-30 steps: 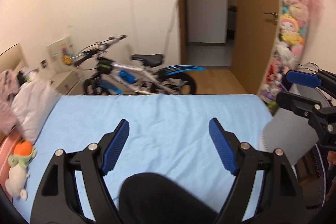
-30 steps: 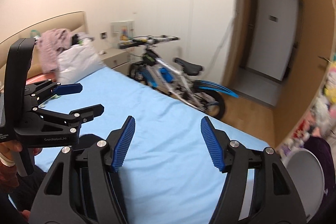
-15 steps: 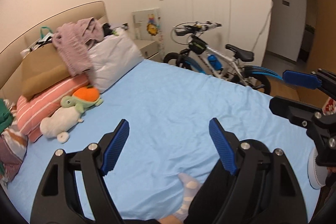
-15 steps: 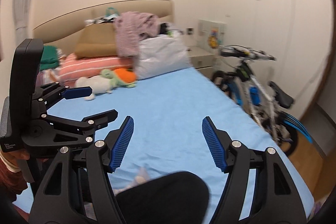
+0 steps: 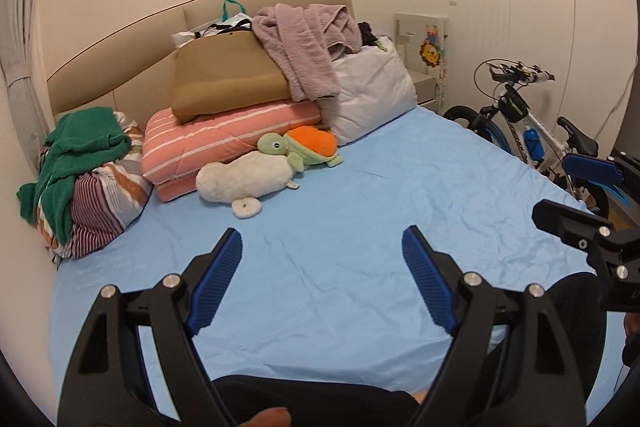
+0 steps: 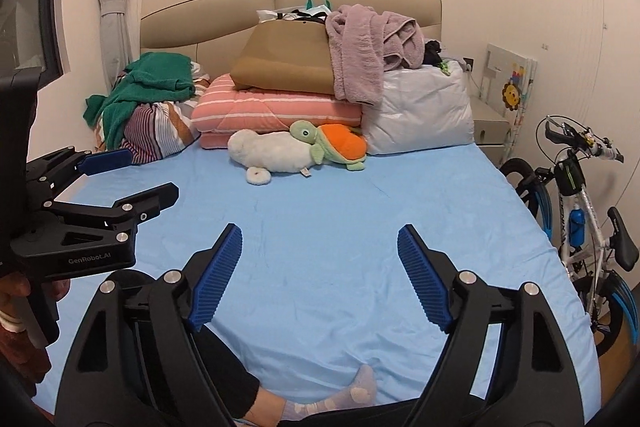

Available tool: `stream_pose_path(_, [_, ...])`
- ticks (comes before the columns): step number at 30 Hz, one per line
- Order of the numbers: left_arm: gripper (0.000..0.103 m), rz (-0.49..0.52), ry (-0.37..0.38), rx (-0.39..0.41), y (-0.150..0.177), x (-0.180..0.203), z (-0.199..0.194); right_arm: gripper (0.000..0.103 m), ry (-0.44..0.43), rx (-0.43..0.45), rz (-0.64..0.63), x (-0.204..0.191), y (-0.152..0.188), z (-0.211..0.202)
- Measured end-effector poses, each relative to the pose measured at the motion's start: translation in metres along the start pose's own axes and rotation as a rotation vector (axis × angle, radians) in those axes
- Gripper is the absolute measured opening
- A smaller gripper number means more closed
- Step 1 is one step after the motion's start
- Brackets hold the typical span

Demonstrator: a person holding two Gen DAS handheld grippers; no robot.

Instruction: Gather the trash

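Now both views have swung left from door and bike to the bed [image 5: 360,219] head; left gripper [image 5: 322,267] and right gripper [image 6: 320,263] jaws wide, empty. No trash visible on sheet.

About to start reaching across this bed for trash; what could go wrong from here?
No obvious trash shows on the light blue bedsheet, so the open right gripper or left gripper might grab the white plush toy instead. The two grippers sit close together and could collide.
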State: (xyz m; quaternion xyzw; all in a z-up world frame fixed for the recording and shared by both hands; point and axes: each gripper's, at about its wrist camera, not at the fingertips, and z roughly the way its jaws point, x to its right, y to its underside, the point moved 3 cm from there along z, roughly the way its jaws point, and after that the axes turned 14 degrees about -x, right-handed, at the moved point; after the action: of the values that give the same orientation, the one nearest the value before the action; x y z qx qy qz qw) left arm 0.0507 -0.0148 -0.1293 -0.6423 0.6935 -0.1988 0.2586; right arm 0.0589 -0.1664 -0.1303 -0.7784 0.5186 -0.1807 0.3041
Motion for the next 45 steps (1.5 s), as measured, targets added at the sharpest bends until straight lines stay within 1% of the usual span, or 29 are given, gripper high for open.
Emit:
stream_pose_path(2, [0.083, -0.038, -0.018, -0.014, 0.000, -0.015, 0.000, 0.080, -0.022, -0.002, -0.002, -0.007, -0.009, 0.005])
stream_pose_path(7, [0.083, -0.100, -0.060, -0.045, 0.000, -0.045, 0.006, 0.083, -0.048, -0.020, -0.029, -0.022, -0.030, 0.020])
stream_pose_path(12, [0.085, -0.143, -0.085, -0.067, -0.003, -0.064, 0.009, 0.084, -0.055, -0.041, -0.051, -0.034, -0.044, 0.034])
stream_pose_path(16, [0.086, -0.149, -0.098, -0.075, -0.007, -0.070, 0.012, 0.084, -0.062, -0.052, -0.049, -0.038, -0.050, 0.041])
stream_pose_path(21, [0.086, -0.134, -0.111, -0.071, -0.015, -0.070, 0.015, 0.085, -0.055, -0.052, -0.050, -0.039, -0.056, 0.044])
stream_pose_path(32, [0.086, -0.128, -0.099, -0.056, -0.033, -0.073, 0.018, 0.086, -0.040, -0.034, -0.042, -0.035, -0.070, 0.044])
stream_pose_path(45, [0.086, -0.124, -0.098, -0.043, -0.052, -0.079, 0.020, 0.086, -0.034, 0.005, -0.084, -0.038, -0.099, 0.042])
